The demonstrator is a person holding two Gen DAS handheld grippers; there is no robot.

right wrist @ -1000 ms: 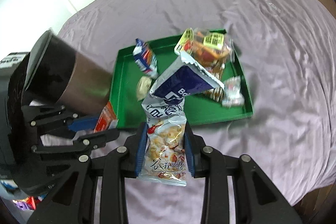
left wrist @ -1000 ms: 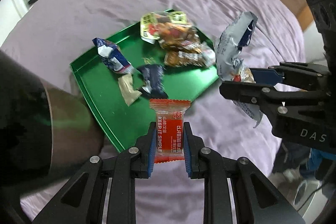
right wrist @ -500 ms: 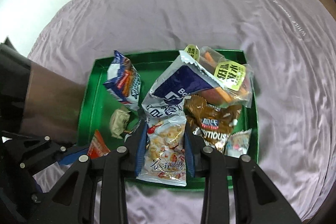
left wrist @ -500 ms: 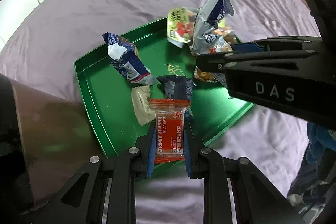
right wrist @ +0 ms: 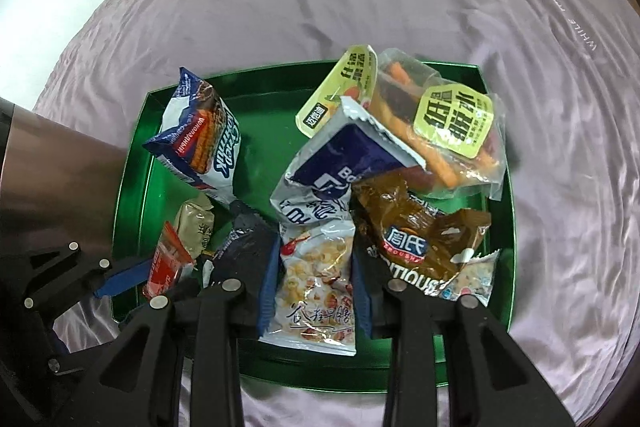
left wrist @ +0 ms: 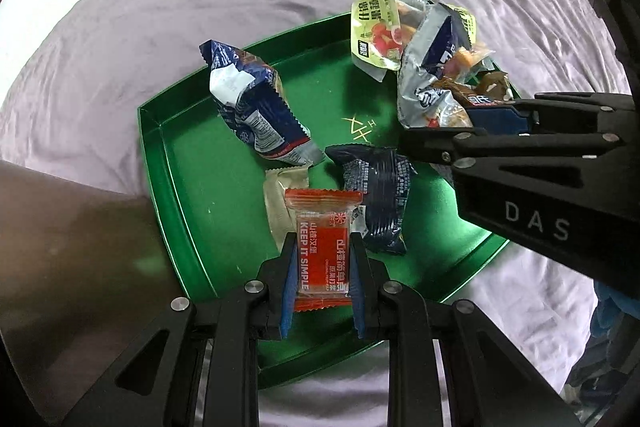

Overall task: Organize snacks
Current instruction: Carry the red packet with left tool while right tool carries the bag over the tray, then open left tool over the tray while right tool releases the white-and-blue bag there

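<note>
The left claw [left wrist: 323, 269] is pinching a small red foil snack packet [left wrist: 323, 251], the right claw [right wrist: 313, 293] a white crinkly snack bag [right wrist: 316, 267], both hanging lengthwise directly over the green metal tray [left wrist: 188, 163].

Shiny green tray [right wrist: 498, 227] on a plain lilac bedsheet [right wrist: 320, 7], red-orange packet [left wrist: 323, 251] with white lettering, navy-and-white wafer bag [right wrist: 200, 139].

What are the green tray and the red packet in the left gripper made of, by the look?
Green tray: likely painted or anodised metal; glossy, crisp folded walls, sharp reflections. Red packet: thin plastic film, shiny, with clear crimped, serrated end seals.
</note>
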